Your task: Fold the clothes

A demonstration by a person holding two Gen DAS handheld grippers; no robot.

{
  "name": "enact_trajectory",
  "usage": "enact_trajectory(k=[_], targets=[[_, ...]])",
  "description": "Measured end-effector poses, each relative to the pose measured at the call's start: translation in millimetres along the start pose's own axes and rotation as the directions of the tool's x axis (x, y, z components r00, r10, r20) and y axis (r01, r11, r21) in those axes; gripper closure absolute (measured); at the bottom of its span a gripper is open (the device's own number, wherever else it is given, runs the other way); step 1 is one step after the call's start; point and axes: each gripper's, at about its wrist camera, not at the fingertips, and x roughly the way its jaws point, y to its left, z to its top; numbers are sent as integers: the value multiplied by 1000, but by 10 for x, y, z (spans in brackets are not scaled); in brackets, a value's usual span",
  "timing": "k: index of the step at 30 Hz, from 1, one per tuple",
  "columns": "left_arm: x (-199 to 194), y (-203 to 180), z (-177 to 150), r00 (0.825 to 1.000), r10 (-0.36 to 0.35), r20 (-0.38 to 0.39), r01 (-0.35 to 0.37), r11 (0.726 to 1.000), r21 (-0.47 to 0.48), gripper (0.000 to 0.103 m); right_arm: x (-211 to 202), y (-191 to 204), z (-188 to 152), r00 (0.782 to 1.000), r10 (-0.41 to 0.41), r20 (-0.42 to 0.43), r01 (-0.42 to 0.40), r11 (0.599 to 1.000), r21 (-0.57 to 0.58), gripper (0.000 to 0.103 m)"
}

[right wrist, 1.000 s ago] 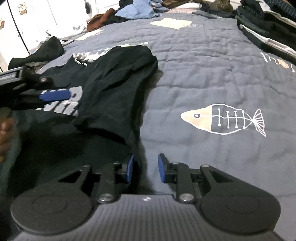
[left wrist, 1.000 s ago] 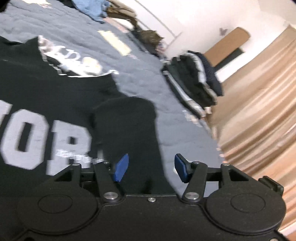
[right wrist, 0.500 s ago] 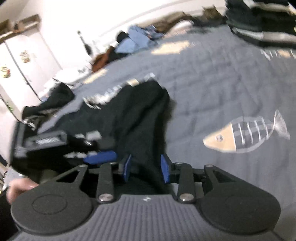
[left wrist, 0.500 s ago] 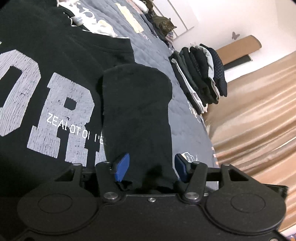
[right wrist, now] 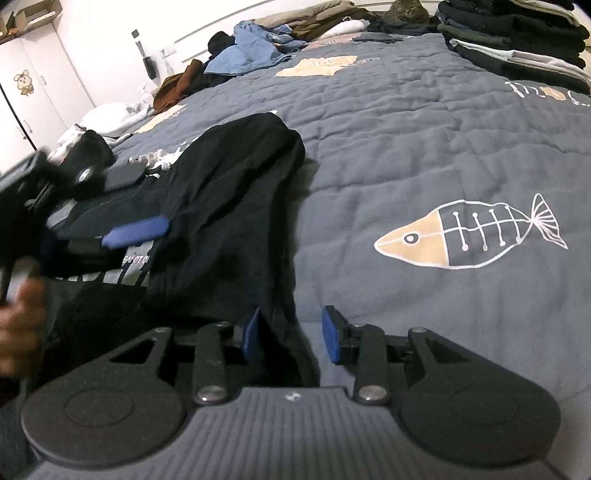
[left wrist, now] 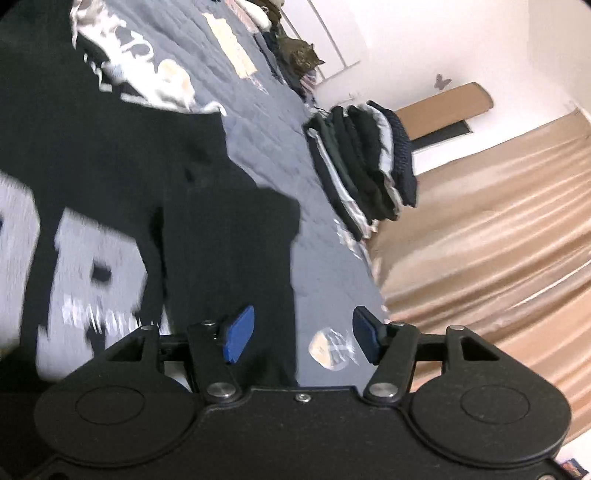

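A black T-shirt (right wrist: 229, 192) lies on the near left of the bed (right wrist: 406, 147), sleeve folded inward. Left hand-held gripper (left wrist: 301, 334) is spread above that sleeve; right hand-held gripper (right wrist: 290, 334), also spread, straddles the shirt's edge without pinching

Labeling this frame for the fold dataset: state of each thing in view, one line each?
left gripper: open, holding nothing.
right gripper: open, shirt edge between its pads, not clamped.
black T-shirt: spread on the quilt, sleeve side folded over the print.
folded stack: piled neatly at the bed edge.
unfolded clothes: heaped at the far end.
cat: sitting at the far end of the bed.
quilt: laid flat.
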Motion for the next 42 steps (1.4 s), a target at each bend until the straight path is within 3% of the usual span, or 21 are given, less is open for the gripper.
enact_trajectory(k=[7, 10, 13, 18, 21, 24, 27, 29, 32, 42], targets=[[26, 224, 355, 985, 121, 125, -118, 992, -36, 44, 2, 39, -26, 1000, -8, -1, 8, 999, -37, 67], [-34, 251, 453, 976, 143, 166, -139, 990, -36, 44, 3, 29, -21, 1000, -4, -3, 4, 999, -38, 67], [-102, 161, 467, 977, 130, 167, -128, 992, -18, 44, -10, 8, -8, 1000, 5, -3, -5, 1000, -25, 67], [-349, -110, 197, 985, 120, 121, -129, 989, 69, 44, -106, -53, 75, 998, 44, 43, -47, 998, 50, 66], [-537, -253, -16, 983, 156, 98, -166, 982, 95, 44, -163, -90, 124, 995, 66, 72, -73, 993, 94, 66], [-781, -405, -266, 963, 250, 98, -263, 951, 163, 43, -220, -127, 174, 991, 87, 101, -100, 986, 137, 66], [-1042, -516, -465, 949, 290, 122, -311, 927, 209, 42, -277, -163, 223, 986, 105, 132, -128, 976, 178, 65], [-1168, -547, -524, 954, 275, 116, -294, 934, 205, 41, -290, -215, 260, 978, 126, 165, -160, 963, 217, 64], [-1196, -632, -476, 956, 270, 115, -291, 922, 255, 41, -281, -302, 338, 964, 155, 216, -211, 940, 269, 63], [-1255, -774, -338, 956, 242, 166, -287, 888, 359, 39, 205, -431, 1086, 968, 197, 158, -224, 959, 176, 56]])
